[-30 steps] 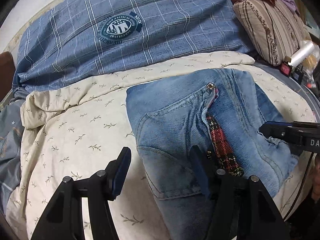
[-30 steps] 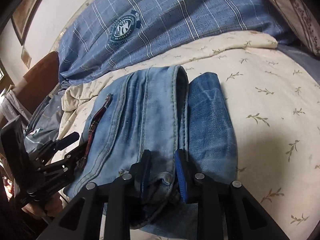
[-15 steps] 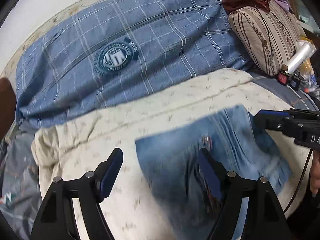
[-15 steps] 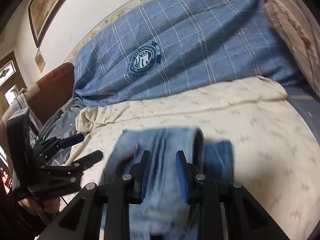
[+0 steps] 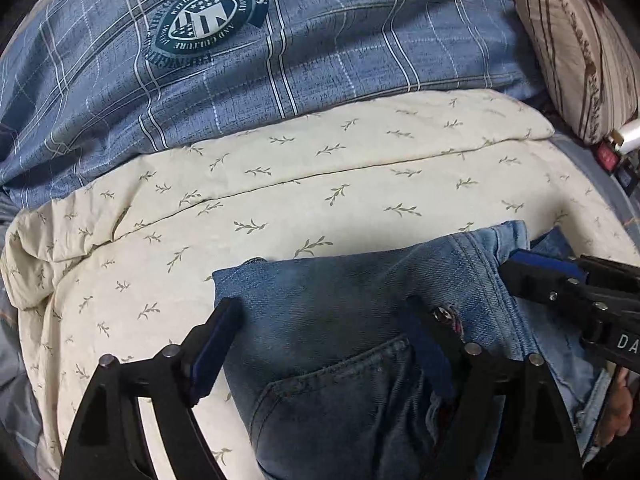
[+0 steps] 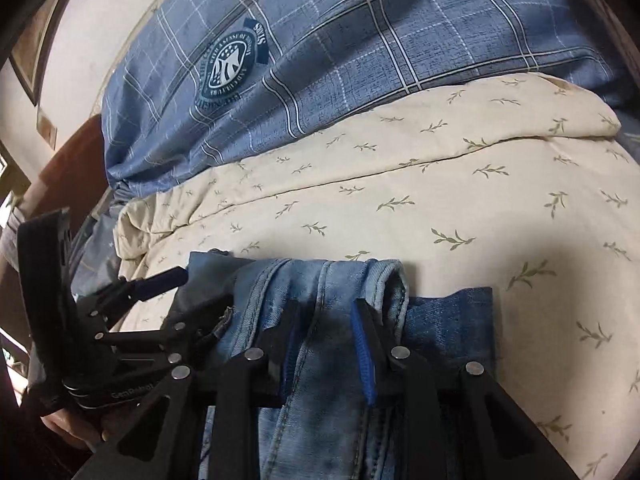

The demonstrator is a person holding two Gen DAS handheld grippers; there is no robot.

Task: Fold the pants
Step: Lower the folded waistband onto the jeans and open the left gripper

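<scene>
Both cameras now lower and closer to the bed than half a second ago, blur gone, jeans filling the bottom of each view.

Left wrist view, from left to right: grey-blue bedding at 9 o'clock edge; cream quilt with leaf sprigs across the middle; blue plaid duvet with round crest at 12 o'clock; striped pillow at 2 o'clock. Folded jeans at 6 o'clock, lying on the quilt, back pocket facing up, metal button near the right finger. Left gripper released, jaws spread wide, left finger over the quilt at the jeans' left edge, right finger over the denim beside the button. Whether the pads touch the cloth: cannot tell. Right gripper entering from 3 o'clock at the jeans' far right corner.

Right wrist view, from left to right: left gripper at 8 o'clock, spread wide, at the jeans' left side; duvet and crest at 12 o'clock; quilt from centre to 3 o'clock. Right gripper at 6 o'clock, partly parted, blue pads straddling a strip of the waistband, narrow gap each side, not clenched on it. Rolled waistband end just right of the right finger, darker denim layer beyond it at 4 o'clock.
</scene>
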